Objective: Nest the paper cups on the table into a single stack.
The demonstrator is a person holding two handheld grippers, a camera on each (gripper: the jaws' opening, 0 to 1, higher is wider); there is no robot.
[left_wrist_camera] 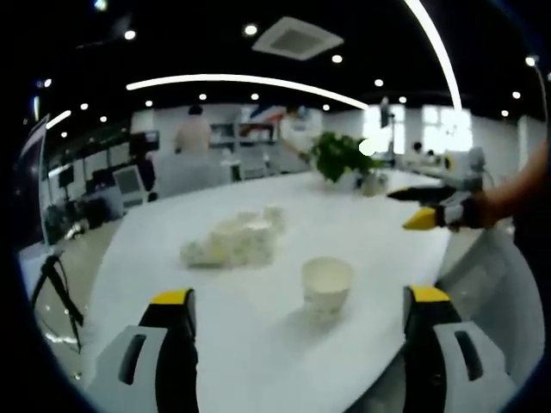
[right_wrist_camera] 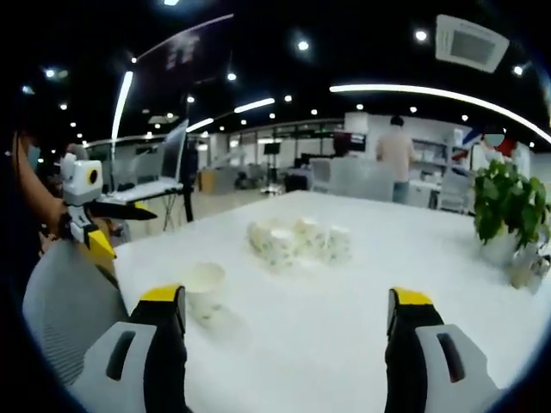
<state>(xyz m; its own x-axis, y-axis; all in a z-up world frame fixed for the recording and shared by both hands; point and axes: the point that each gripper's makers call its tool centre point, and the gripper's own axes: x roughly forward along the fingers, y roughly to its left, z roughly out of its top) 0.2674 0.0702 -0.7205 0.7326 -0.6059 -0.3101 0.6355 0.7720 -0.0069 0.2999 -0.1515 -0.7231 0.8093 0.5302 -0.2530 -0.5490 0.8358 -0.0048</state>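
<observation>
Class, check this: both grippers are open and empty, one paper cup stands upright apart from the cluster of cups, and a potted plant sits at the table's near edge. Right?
Not quite. The potted plant sits at the far side of the table, beyond the cluster of cups, as the left gripper view shows. The rest holds: left gripper and right gripper open and empty, single paper cup upright and apart.

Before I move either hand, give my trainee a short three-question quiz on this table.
1. True or false: the single upright paper cup stands apart from the cluster of paper cups.
2. Multiple choice: the left hand-held gripper is A) shut on a cup, B) open and empty, C) resting in the cluster.
3. Fill in: near the white table's far edge stands a potted ____.

Key: 1 true; 2 B; 3 plant.
</observation>
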